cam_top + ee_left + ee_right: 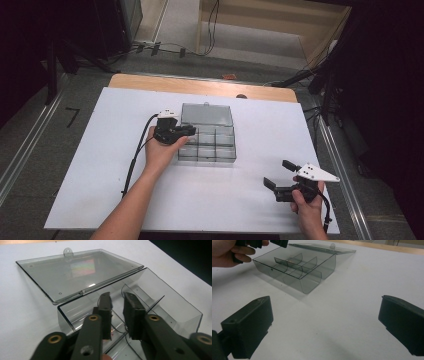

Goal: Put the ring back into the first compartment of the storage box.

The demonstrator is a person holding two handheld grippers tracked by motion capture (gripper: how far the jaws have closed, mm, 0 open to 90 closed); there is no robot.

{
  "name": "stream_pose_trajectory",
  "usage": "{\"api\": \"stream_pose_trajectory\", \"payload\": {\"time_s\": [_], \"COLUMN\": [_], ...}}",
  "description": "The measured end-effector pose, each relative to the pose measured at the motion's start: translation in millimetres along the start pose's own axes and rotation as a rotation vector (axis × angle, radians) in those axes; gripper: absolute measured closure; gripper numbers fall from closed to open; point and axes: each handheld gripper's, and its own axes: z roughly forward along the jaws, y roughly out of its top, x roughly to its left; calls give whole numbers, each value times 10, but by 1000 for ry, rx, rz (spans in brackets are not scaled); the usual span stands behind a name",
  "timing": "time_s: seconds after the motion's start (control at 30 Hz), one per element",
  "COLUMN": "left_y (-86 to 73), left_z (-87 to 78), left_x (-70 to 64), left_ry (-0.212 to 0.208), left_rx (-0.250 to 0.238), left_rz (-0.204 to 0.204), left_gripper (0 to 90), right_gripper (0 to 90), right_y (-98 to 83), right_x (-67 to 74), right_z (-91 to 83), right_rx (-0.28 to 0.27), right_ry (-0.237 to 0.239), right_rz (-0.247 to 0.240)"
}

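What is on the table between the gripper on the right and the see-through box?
Nothing: in the high view only bare white table lies between the right gripper and the clear box. The right gripper view shows the same bare stretch.

Our white surface (100,165).
On it we see one clear compartment box (207,146), lid (207,114) open flat.

- Compartment box (207,145) lies mid-surface (100,165), its lid (206,114) folded back flat behind it.
- Left claw (189,131) sits over the box's left end.
- Right claw (278,174) stands well apart, near the front right.
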Motion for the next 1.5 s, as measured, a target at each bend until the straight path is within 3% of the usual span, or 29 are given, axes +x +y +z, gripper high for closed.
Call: {"api": "stream_pose_trajectory", "payload": {"time_s": [0.2,0.63,1.1,1.27,1.5], "left_y": [6,-28,-52,-69,-74], "left_z": [-61,-266,-421,-431,-422], "left_x": [-5,72,189,212,201], "left_ry": [-9,-2,0,-36,-42], "left_rx": [-25,-90,-120,-120,-121], "left_rz": [-5,-38,-67,-68,-56], "left_gripper": [570,372,169,26,0], "right_gripper": [0,0,0,0,0], "right_y": [4,38,165,237,347], "right_x": [12,61,126,120,93], "right_z": [3,66,180,226,305], "right_rx": [1,10,6,6,2], "right_ry": [2,7,59,90,95], "right_rz": [-4,-19,-13,-9,-15]}}
